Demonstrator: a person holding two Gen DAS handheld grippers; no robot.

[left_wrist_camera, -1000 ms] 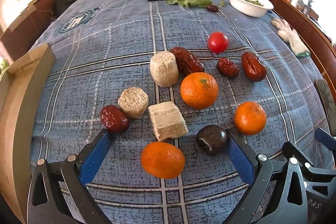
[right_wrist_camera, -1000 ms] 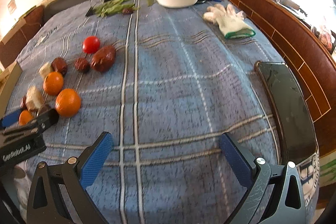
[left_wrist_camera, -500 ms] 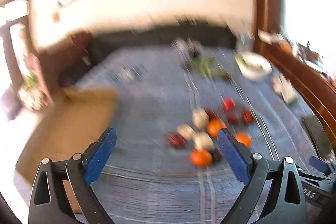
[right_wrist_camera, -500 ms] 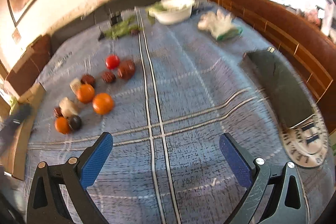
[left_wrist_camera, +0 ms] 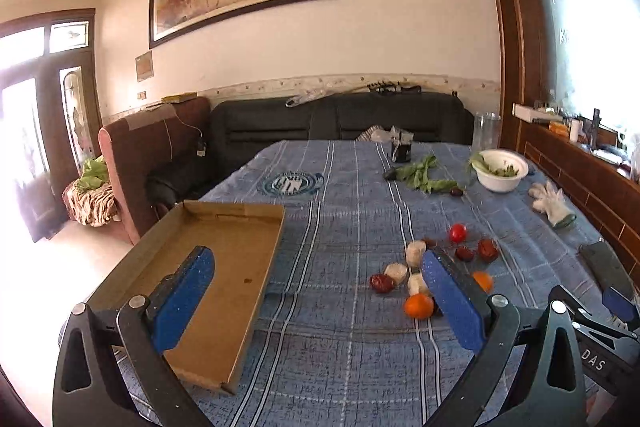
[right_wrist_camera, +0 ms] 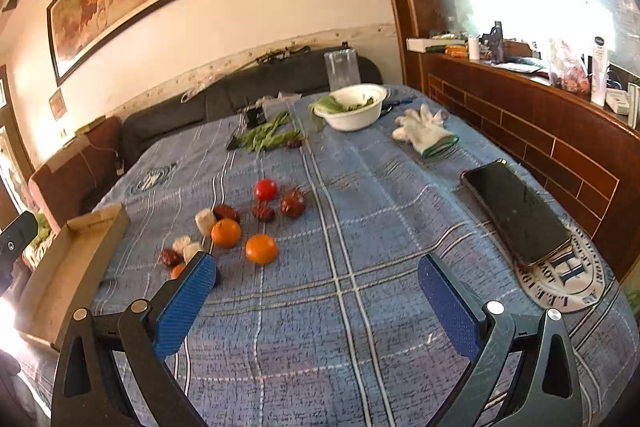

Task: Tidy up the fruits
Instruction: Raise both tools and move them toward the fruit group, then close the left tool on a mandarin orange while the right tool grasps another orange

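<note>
A cluster of fruit lies on the blue checked tablecloth: oranges (right_wrist_camera: 261, 248) (right_wrist_camera: 226, 233) (left_wrist_camera: 418, 305), a red tomato (right_wrist_camera: 266, 189) (left_wrist_camera: 458, 232), dark red dates (right_wrist_camera: 292, 205) (left_wrist_camera: 381, 283) and pale cut chunks (right_wrist_camera: 205, 220) (left_wrist_camera: 415, 252). An empty cardboard tray (left_wrist_camera: 224, 251) (right_wrist_camera: 68, 267) sits at the table's left edge. My left gripper (left_wrist_camera: 320, 291) is open and empty, raised above the table between tray and fruit. My right gripper (right_wrist_camera: 316, 287) is open and empty, raised to the right of the fruit.
A white bowl with greens (right_wrist_camera: 352, 109) (left_wrist_camera: 500, 171), loose green leaves (right_wrist_camera: 268, 137), a white glove (right_wrist_camera: 424, 131) and a clear glass (right_wrist_camera: 340, 69) are at the far end. A black phone (right_wrist_camera: 516, 211) lies at the right edge. A sofa (left_wrist_camera: 340, 119) stands behind.
Both grippers have risen and pulled back from the table. The left gripper was low over the fruit and now looks across the whole table, with the tray in view.
</note>
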